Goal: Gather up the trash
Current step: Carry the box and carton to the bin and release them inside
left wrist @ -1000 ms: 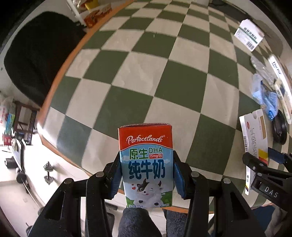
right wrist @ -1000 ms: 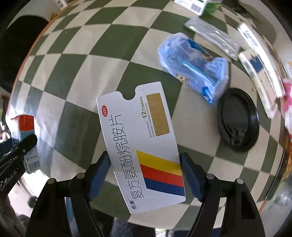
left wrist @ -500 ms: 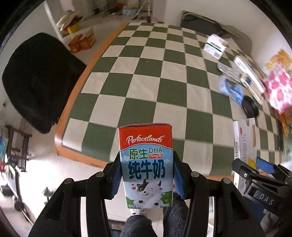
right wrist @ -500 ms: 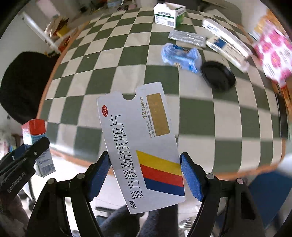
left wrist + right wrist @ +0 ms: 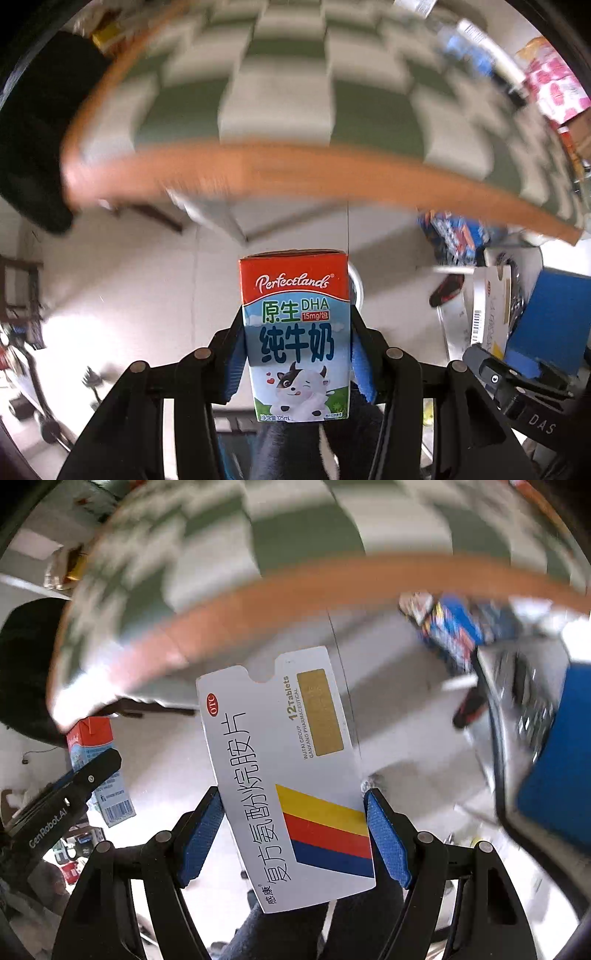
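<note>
Two grippers each held a piece of trash out past the orange edge of the checkered tabletop [image 5: 280, 92], which was smeared by motion blur. The left gripper [image 5: 295, 354] had its blue-padded fingers [image 5: 233, 363] clamped on the sides of an upright milk carton [image 5: 295, 332]. The right gripper [image 5: 295, 834] had its fingers [image 5: 388, 843] clamped on a tilted white medicine box [image 5: 291, 775]. Pale floor [image 5: 129, 295] lay beneath both.

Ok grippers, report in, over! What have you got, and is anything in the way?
Left gripper shut on milk carton. Right gripper shut on tablet box. Both off the table. Nothing blocking in view; background blurred.
</note>
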The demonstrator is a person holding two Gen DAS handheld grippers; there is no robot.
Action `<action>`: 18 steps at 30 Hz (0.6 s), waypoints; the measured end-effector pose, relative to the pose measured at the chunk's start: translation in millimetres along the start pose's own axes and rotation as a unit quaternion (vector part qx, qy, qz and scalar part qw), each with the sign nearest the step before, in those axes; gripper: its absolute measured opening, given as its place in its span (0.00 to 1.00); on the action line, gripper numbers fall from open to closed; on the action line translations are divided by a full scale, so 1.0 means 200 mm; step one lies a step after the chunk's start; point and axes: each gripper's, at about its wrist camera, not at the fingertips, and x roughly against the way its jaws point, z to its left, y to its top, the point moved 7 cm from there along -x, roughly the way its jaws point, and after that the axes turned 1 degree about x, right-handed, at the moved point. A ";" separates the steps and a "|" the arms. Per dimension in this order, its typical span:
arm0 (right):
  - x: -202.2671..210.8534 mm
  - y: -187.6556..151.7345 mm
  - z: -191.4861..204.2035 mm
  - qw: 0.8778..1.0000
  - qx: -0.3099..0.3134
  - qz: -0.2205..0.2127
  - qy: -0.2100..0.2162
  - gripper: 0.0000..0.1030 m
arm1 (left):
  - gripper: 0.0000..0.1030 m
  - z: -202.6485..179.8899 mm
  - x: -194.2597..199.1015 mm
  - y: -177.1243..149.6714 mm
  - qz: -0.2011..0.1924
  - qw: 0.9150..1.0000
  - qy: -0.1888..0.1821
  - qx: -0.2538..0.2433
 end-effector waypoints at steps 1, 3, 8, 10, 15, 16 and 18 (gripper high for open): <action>-0.11 -0.03 -0.04 1.000 -0.009 0.009 -0.002 0.76 | 0.44 0.02 -0.13 -0.03 0.016 1.000 -0.002 0.007; -0.25 -0.05 -0.08 1.000 -0.017 0.017 -0.008 0.76 | 0.44 0.03 -0.32 -0.07 0.037 0.999 -0.009 0.015; -0.72 -0.02 -0.18 0.999 -0.038 0.029 -0.005 0.76 | 0.44 0.05 -0.88 -0.13 0.102 0.993 -0.045 0.042; -0.90 0.00 -0.21 0.998 -0.046 0.035 0.001 0.76 | 0.44 0.05 -1.04 -0.12 0.117 0.990 -0.062 0.052; -1.40 0.05 -0.29 0.996 -0.065 0.056 0.034 0.76 | 0.47 0.01 -1.40 -0.08 0.142 0.982 -0.103 0.067; -1.45 0.05 -0.30 0.995 -0.066 0.061 0.038 0.76 | 0.47 0.01 -1.42 -0.07 0.143 0.982 -0.107 0.068; -1.61 0.05 -0.30 0.993 -0.064 0.083 0.060 0.77 | 0.64 0.01 -1.50 -0.07 0.144 0.981 -0.109 0.072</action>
